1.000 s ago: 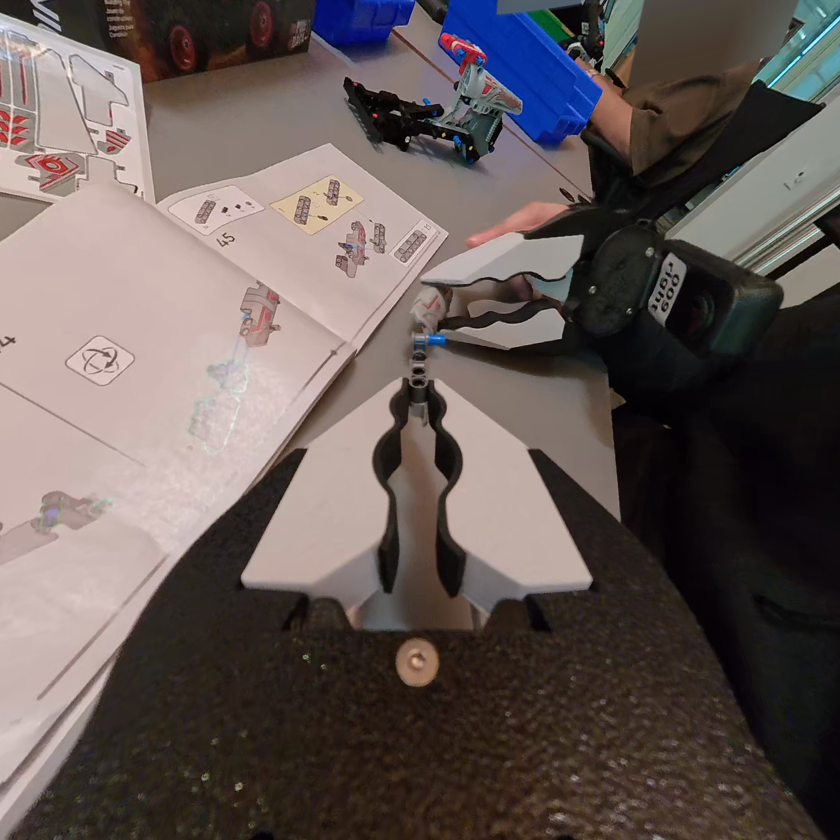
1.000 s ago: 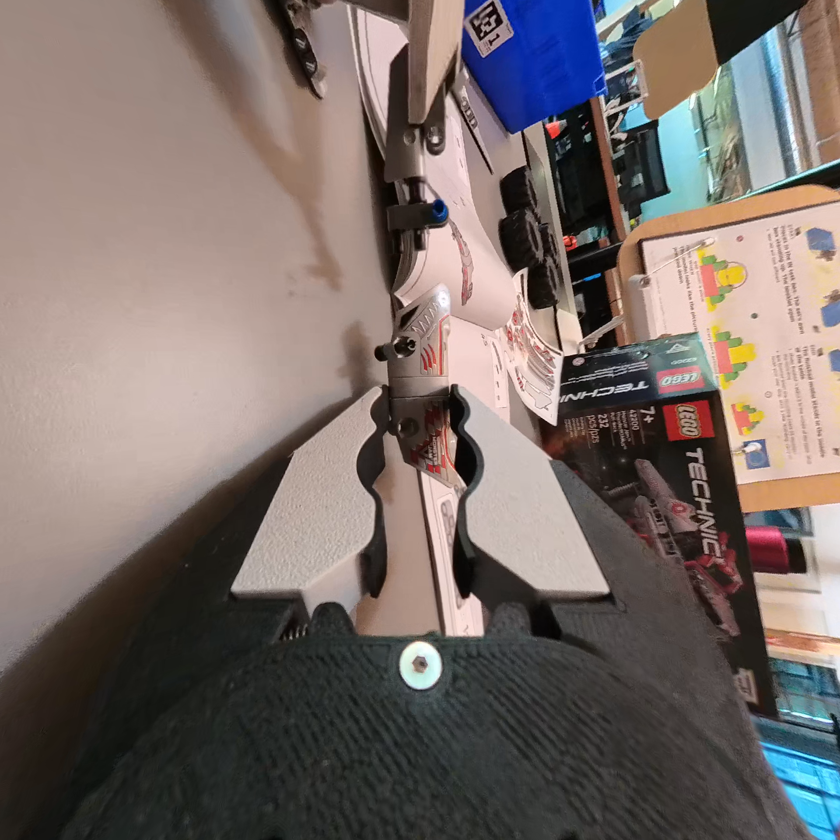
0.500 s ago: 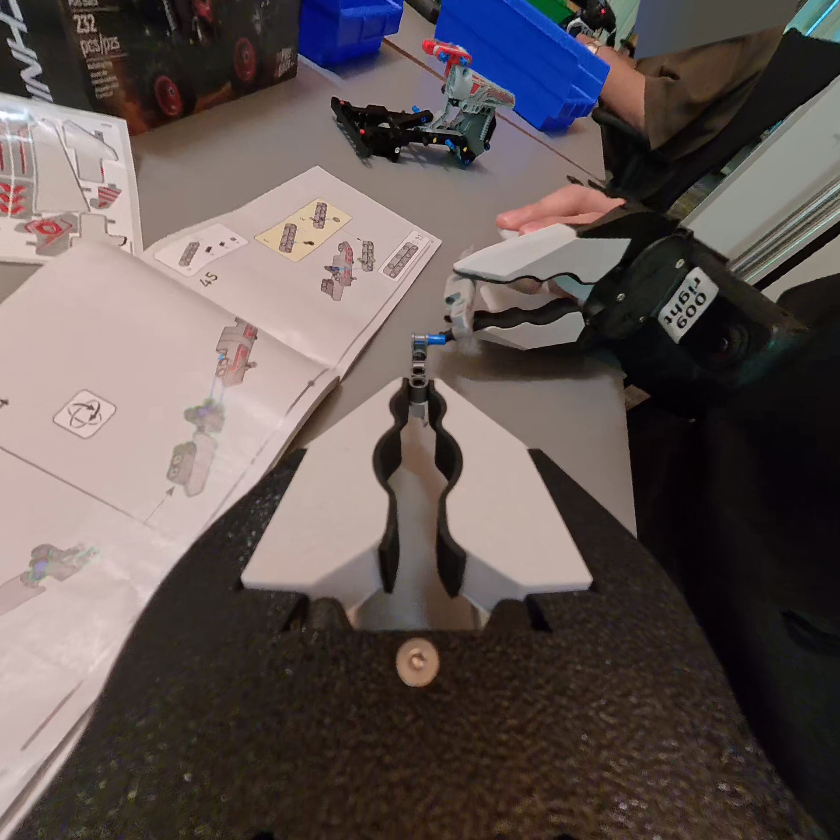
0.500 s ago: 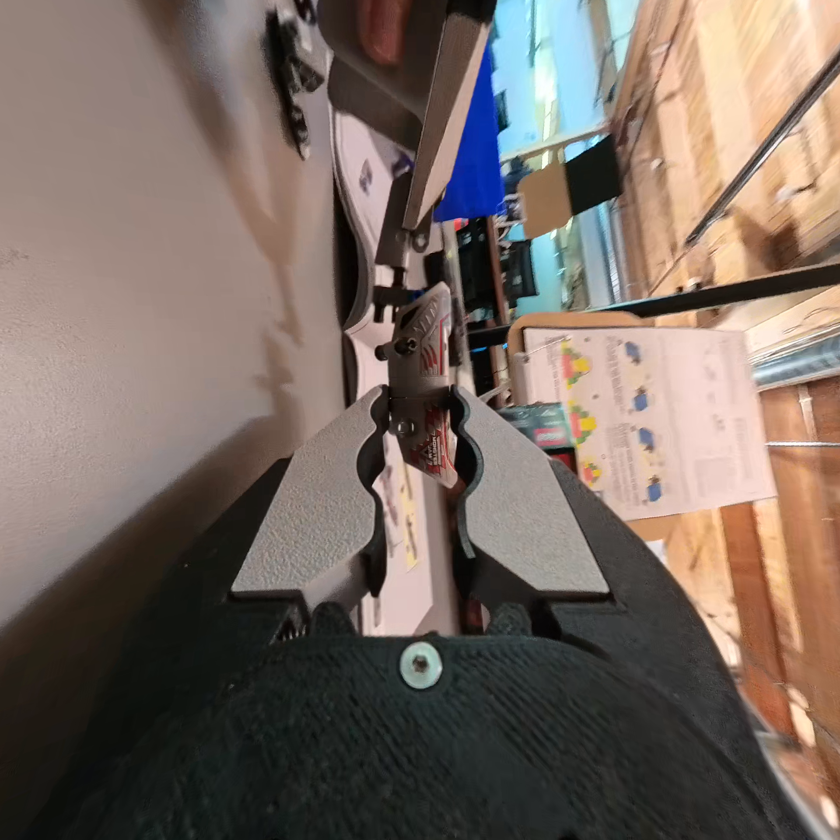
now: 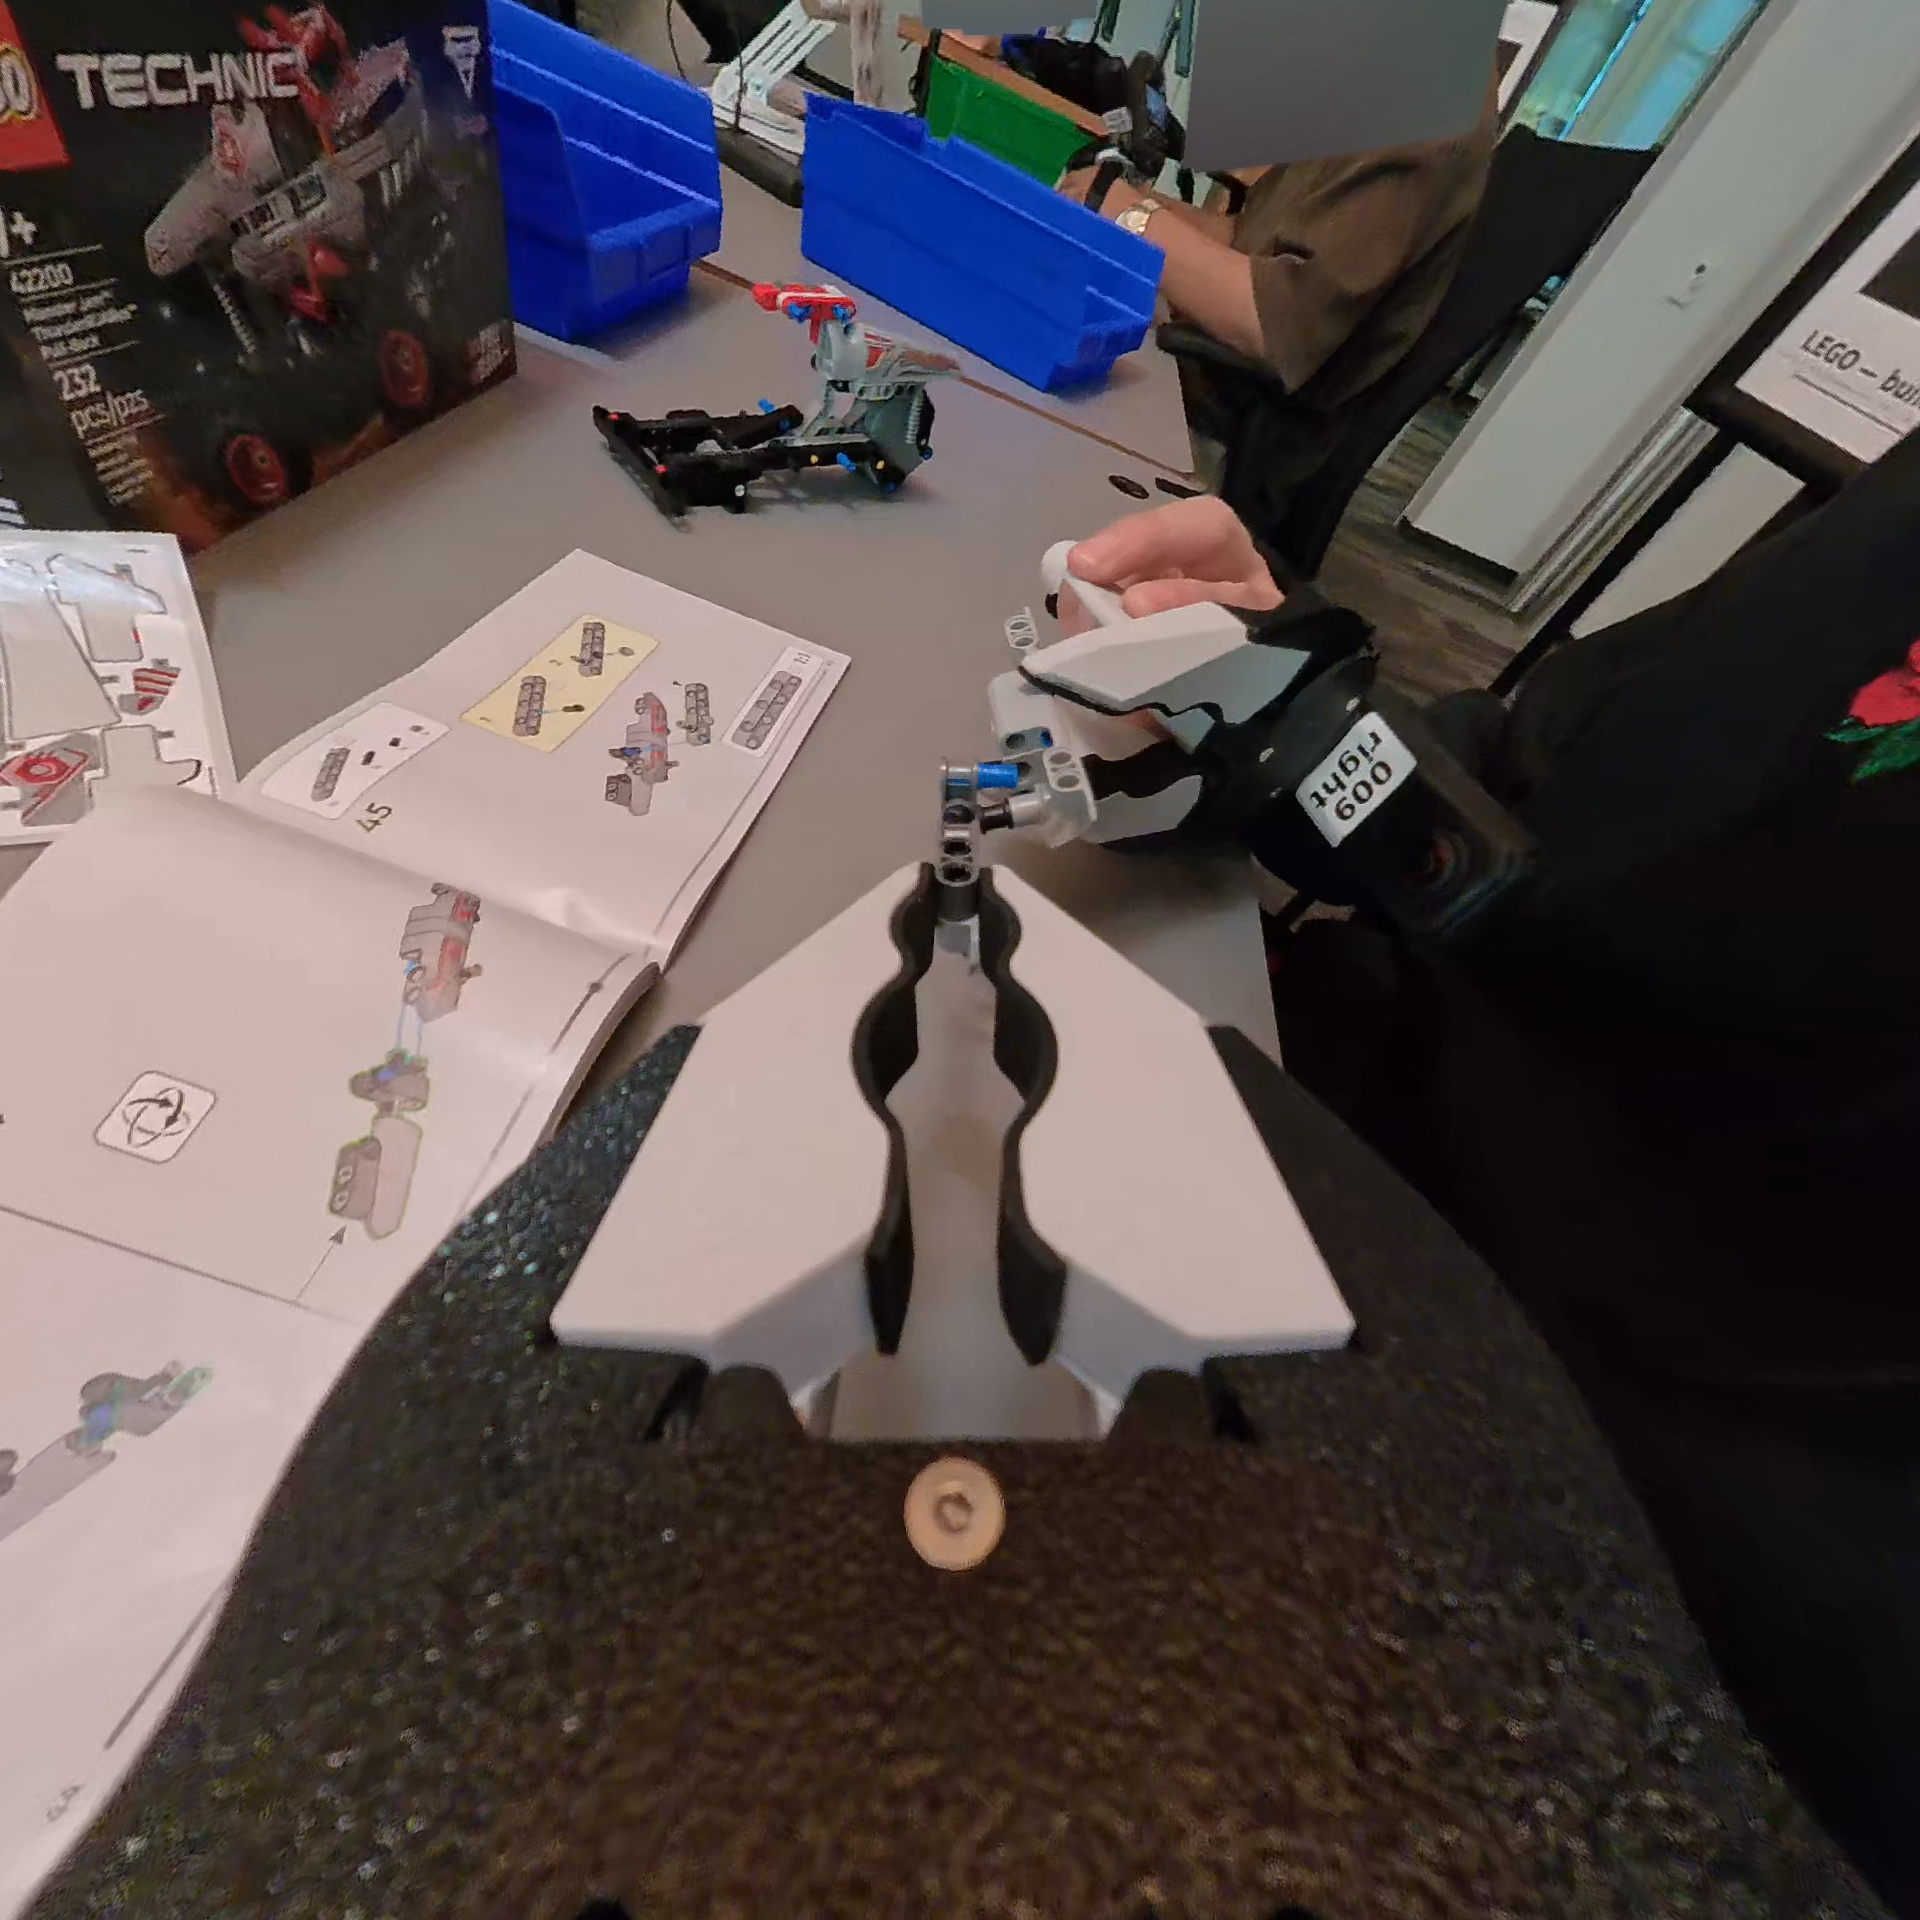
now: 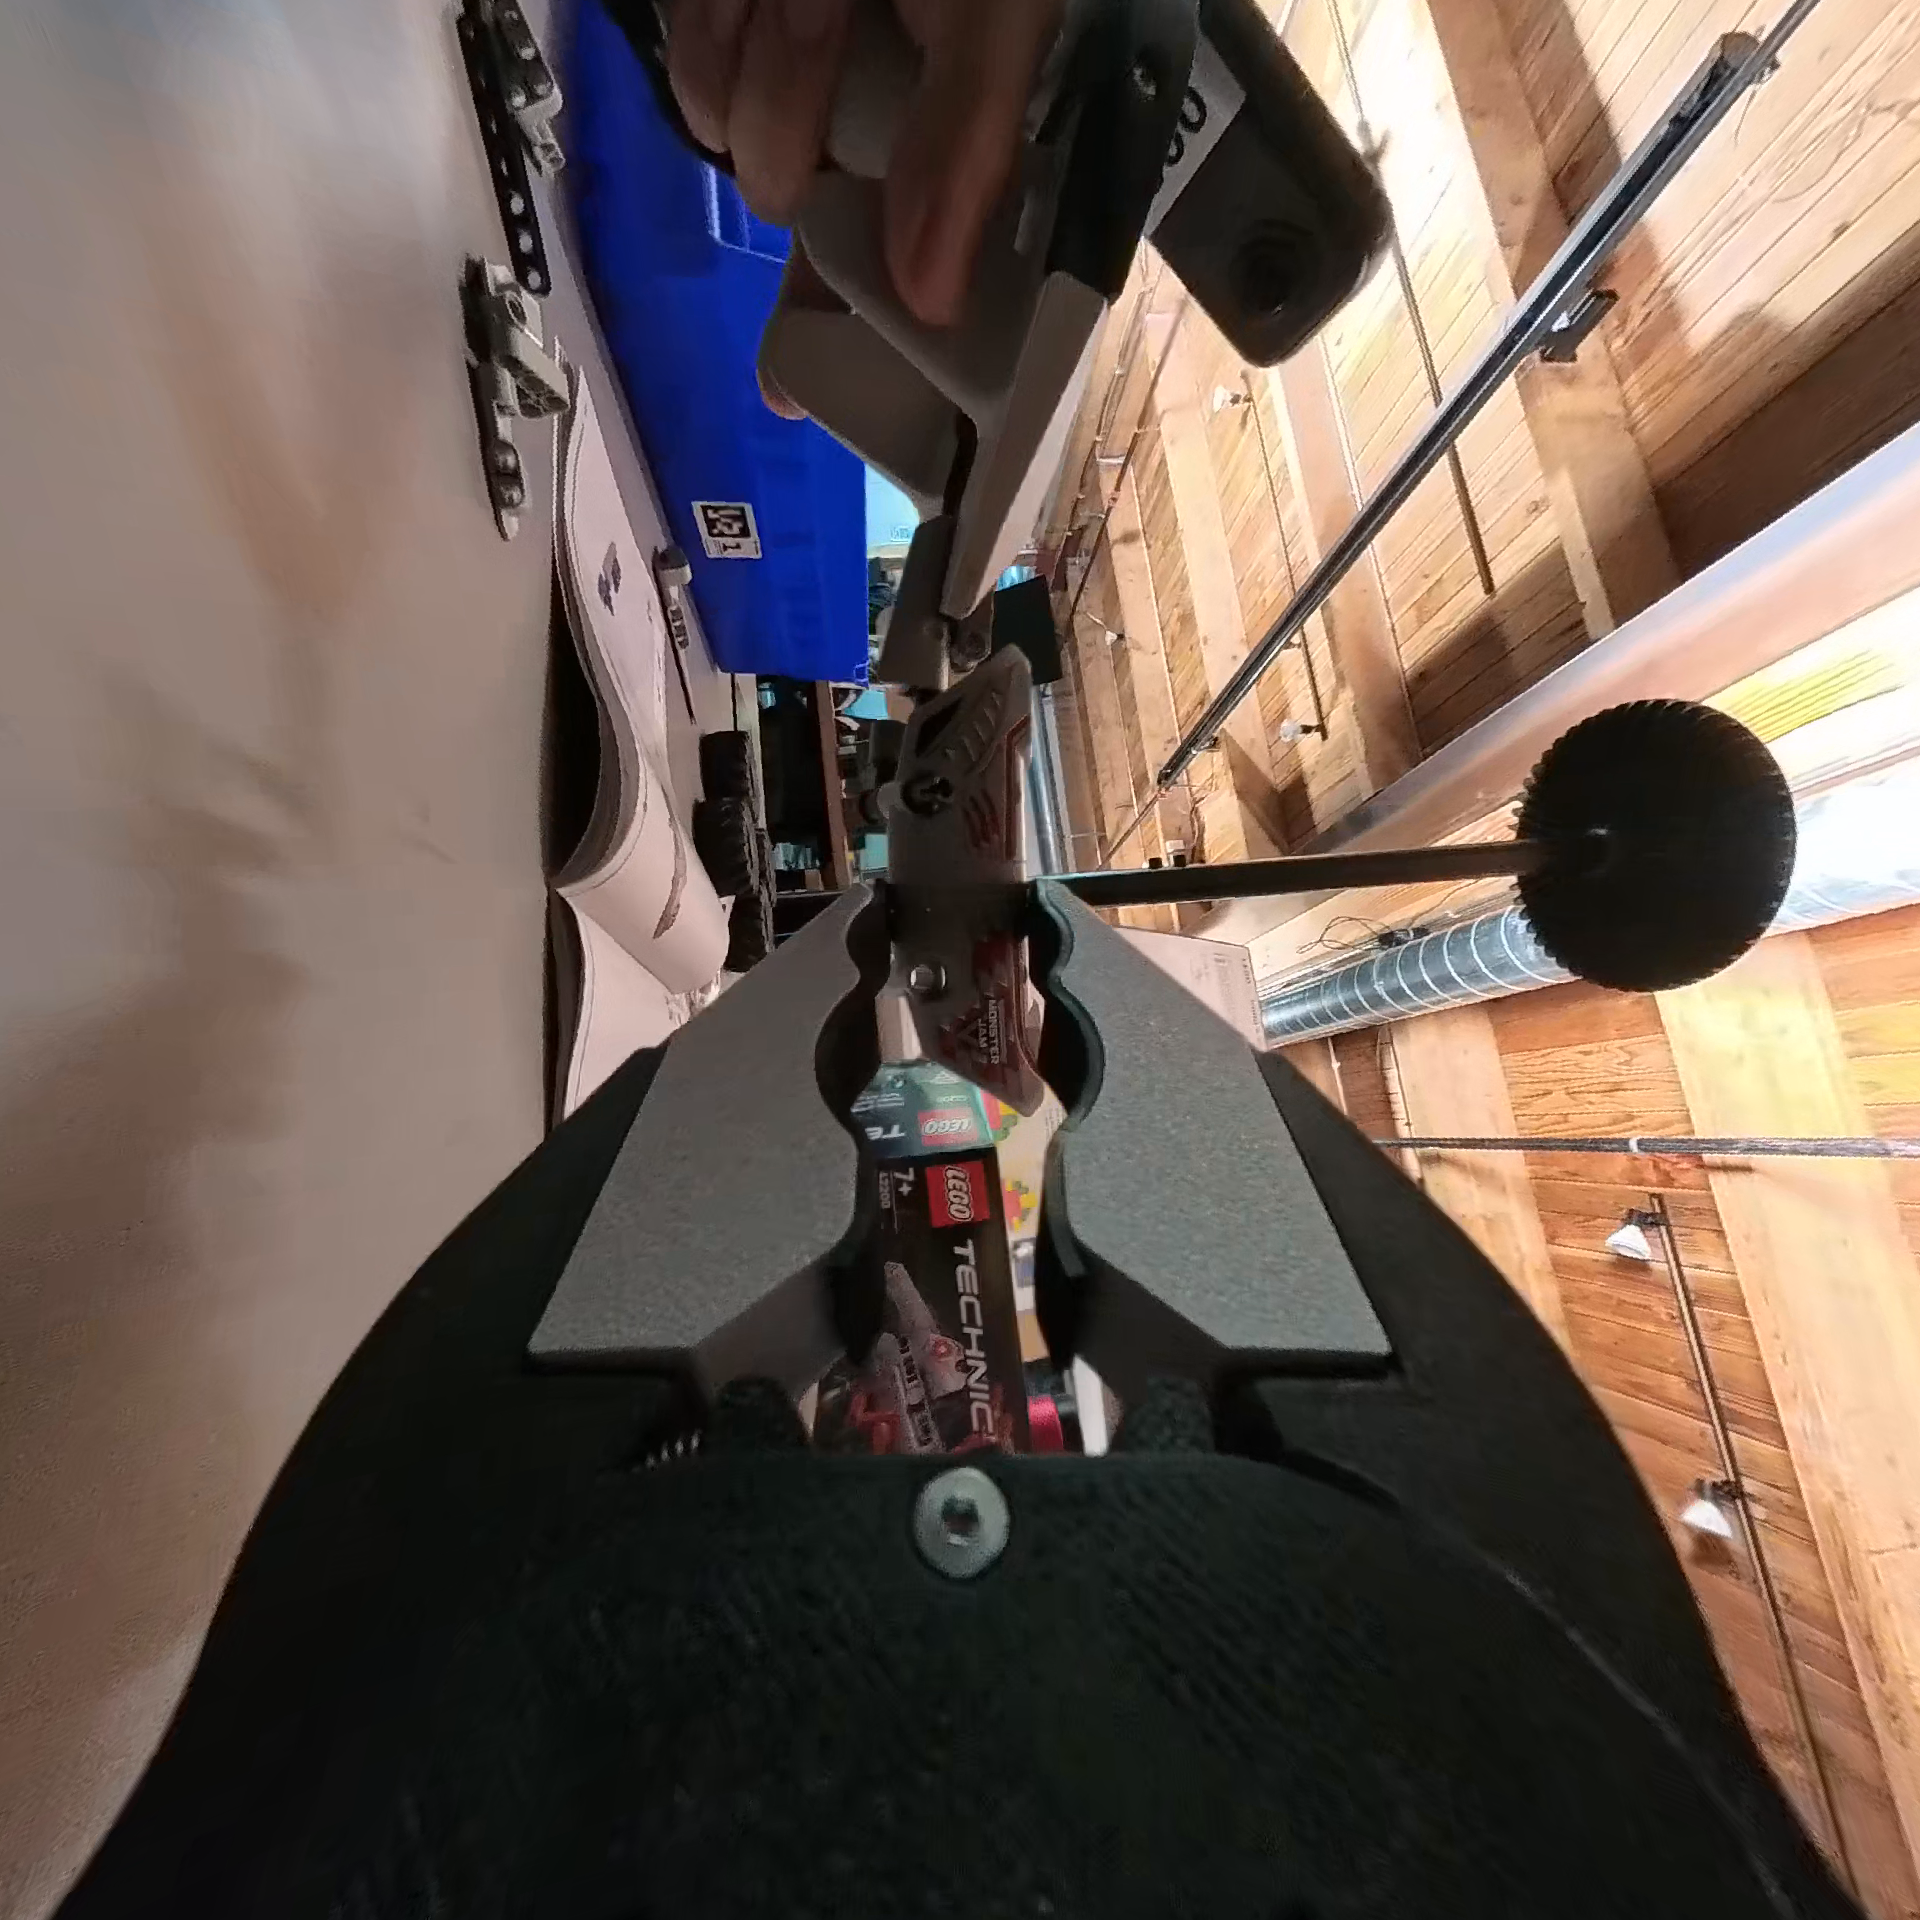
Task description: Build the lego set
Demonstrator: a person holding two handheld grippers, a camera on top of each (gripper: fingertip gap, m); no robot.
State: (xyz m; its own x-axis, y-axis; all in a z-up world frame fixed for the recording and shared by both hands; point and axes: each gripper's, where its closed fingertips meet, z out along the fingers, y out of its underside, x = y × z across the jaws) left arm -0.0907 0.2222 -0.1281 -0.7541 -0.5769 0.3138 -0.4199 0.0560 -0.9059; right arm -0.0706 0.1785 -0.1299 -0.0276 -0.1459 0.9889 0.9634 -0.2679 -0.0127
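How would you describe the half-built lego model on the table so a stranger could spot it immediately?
Start at the two blue plastic storage bins at the far edge of the grey table. On the bare tabletop just before them lies the half-built lego model. It alone is an assembled piece: a black frame with a grey, red-topped end.

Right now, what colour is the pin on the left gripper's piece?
Blue pin, clearest in the left wrist view.

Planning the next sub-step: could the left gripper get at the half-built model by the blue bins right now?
Probably not yet. The table path to the half-built model looks free, but the left gripper is shut on a small grey beam, pinned toward the right gripper's grey panel piece.
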